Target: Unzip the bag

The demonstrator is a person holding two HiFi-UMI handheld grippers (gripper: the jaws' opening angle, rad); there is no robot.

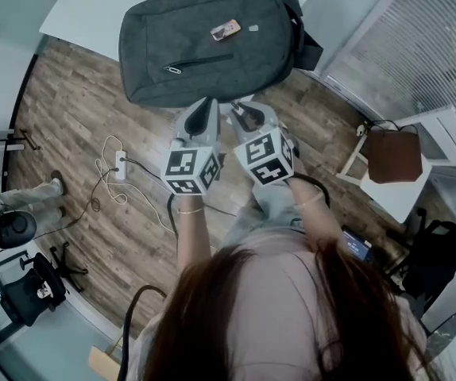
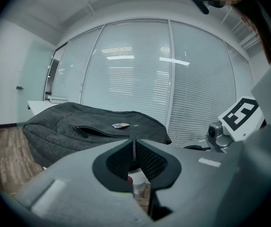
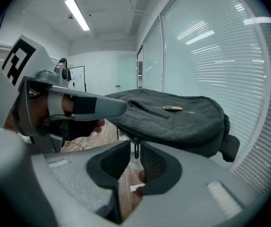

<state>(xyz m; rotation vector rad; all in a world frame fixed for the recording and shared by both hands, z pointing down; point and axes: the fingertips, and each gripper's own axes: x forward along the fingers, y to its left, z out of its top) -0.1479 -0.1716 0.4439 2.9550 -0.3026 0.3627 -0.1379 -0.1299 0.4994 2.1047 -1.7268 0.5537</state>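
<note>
Left tongs were noted clenched, empty; right tongs were parted to a slit. Both were held just beside the near edge of the bag. Its zipper pull was seen hanging within that slit, unpinched. The bag was laid overhanging the table edge, with open floor below.

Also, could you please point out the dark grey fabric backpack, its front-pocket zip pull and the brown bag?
Dark grey fabric backpack [image 1: 164, 30], head view, bare upper panel.
Front-pocket metal zip pull [image 1: 173, 70], head view, its middle.
Brown rectangular bag [image 1: 392, 155], head view, its flat face.
</note>
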